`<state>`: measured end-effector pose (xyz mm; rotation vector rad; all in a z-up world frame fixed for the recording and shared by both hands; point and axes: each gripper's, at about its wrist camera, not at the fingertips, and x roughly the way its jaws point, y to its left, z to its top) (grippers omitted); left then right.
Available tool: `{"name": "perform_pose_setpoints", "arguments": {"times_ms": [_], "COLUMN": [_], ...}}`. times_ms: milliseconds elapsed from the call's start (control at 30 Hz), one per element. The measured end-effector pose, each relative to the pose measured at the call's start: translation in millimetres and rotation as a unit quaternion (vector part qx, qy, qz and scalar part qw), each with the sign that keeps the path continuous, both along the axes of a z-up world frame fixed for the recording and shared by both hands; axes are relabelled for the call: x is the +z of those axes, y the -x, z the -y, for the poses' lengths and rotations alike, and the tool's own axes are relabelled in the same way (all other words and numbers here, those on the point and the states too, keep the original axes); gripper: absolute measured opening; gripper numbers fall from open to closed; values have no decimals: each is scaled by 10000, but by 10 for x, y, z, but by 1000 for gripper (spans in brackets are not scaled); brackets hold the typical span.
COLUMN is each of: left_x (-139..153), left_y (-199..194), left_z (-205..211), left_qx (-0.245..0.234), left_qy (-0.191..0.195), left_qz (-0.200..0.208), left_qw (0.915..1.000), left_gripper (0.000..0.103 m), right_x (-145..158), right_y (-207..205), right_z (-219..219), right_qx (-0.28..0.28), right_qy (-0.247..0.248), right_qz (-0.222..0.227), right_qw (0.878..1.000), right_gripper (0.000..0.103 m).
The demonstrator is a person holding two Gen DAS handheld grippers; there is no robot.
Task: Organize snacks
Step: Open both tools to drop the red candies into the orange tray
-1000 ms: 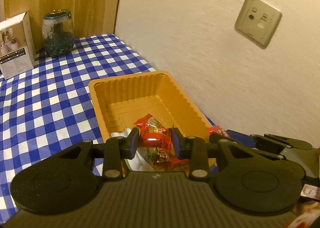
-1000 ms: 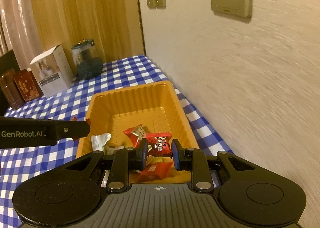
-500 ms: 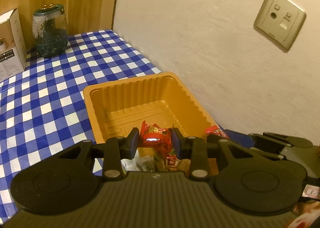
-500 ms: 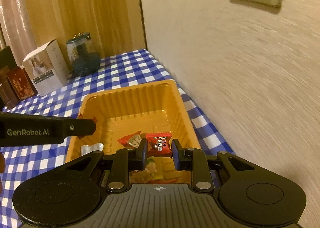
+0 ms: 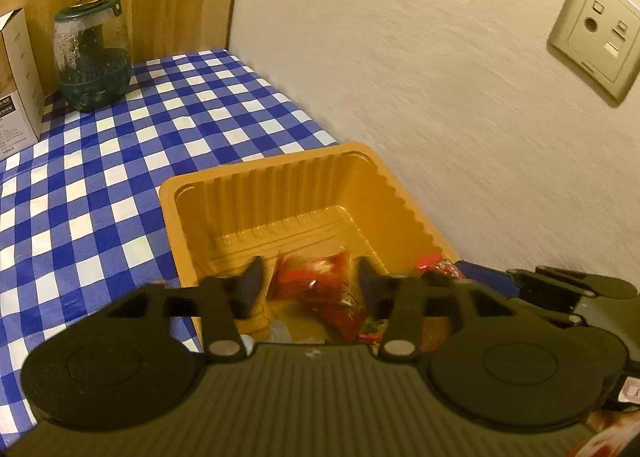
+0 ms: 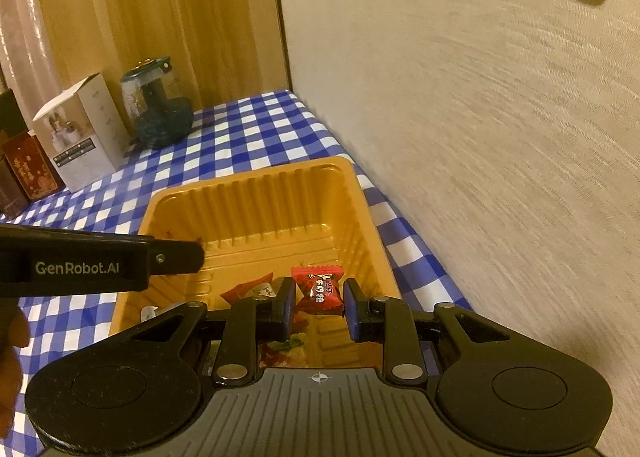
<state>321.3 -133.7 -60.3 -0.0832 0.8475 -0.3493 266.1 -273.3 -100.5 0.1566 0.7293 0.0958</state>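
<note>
An orange plastic tray (image 5: 256, 177) (image 6: 248, 181) sits on the blue checked cloth by the wall. My left gripper (image 5: 311, 281) hangs over its near end with the jaws opening. A blurred red candy (image 5: 320, 289) lies loose between them, with a gap on each side. In the right wrist view that left gripper shows as a black bar (image 6: 172, 257) over the tray's left rim. My right gripper (image 6: 319, 307) is shut on a red wrapped candy (image 6: 318, 291) above the tray, and both show at the right edge of the left wrist view (image 5: 434, 263). More candies (image 6: 248, 291) lie in the tray.
The white wall (image 6: 500, 177) runs close along the tray's right side, with a socket plate (image 5: 596, 33). At the back stand a glass jar (image 5: 94, 57) (image 6: 156, 105), a white box (image 6: 80, 137) and dark red boxes (image 6: 28, 169). A hand (image 6: 8, 357) shows at lower left.
Both grippers moved forward and lower over the tray. The left jaws spread apart and let go of their red candy. The right gripper kept its candy.
</note>
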Motion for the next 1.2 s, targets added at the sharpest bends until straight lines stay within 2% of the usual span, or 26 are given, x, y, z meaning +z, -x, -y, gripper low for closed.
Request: {"name": "perform_pose_setpoints", "arguments": {"times_ms": [700,767,833,900,1000,1200], "left_x": [57,63,75,90,102,152], "left_y": [202,218,247,284,339,558], "left_z": [-328,-344,-364,-385,-413,-453], "left_qx": [187,204,232,257,287,387], "left_qy": [-2,-3,-32,-61,-44,-83], "left_qz": [58,79,108,147,144,195], "left_qw": [9998,9998,9997,9995,9995,9990], "left_gripper": [56,56,58,58,60,71], "right_x": [50,33,30,51,86,144], "right_y": [-124,-155,-151,-121,-67,127], "right_z": [-16,21,71,95,79,177], "right_qx": [27,3,-90,-90,-64,-275], "right_qy": [-217,-457,-687,-792,-688,-791], "right_qz": [31,27,75,168,219,141], "right_qw": [9998,9990,9976,9967,9974,9964], "right_gripper": [26,31,58,59,59,59]}}
